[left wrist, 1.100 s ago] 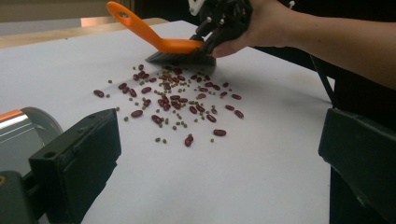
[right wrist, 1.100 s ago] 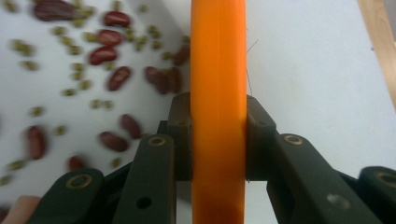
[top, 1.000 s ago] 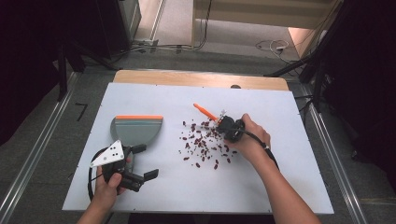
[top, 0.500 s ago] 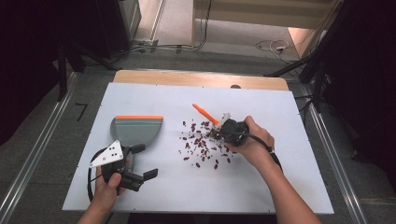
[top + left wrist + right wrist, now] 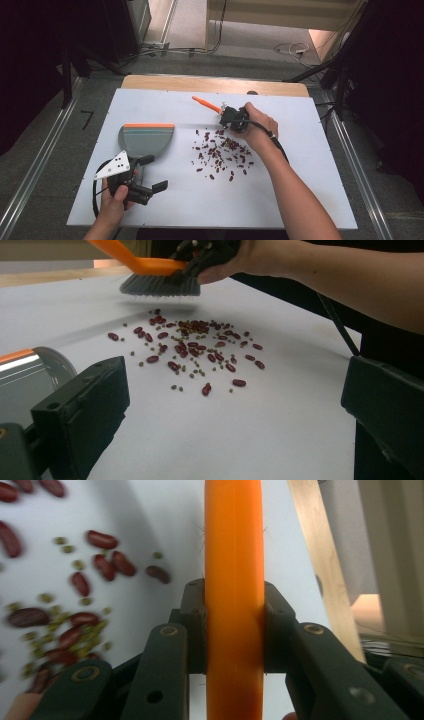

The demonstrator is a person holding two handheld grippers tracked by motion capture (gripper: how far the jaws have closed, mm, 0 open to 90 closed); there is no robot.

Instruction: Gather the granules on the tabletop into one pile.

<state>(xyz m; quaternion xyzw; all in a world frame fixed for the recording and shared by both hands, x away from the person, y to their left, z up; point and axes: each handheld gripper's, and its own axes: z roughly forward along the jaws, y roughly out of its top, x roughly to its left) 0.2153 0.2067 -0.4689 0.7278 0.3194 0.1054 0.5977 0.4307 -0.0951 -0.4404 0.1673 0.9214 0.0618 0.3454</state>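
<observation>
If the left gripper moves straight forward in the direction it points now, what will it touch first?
Probably the scattered beans. The left gripper is open and points across bare white table toward them. Beyond them hangs the brush held by the right gripper, though depth is hard to judge.

Grey floor (image 5: 60, 135) with cables (image 5: 290, 49) surrounds the white table (image 5: 300, 200); dark surroundings.

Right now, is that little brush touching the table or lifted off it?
Lifted. In the left gripper view the brush bristles hang clear above the white table, shadow beneath them.
</observation>
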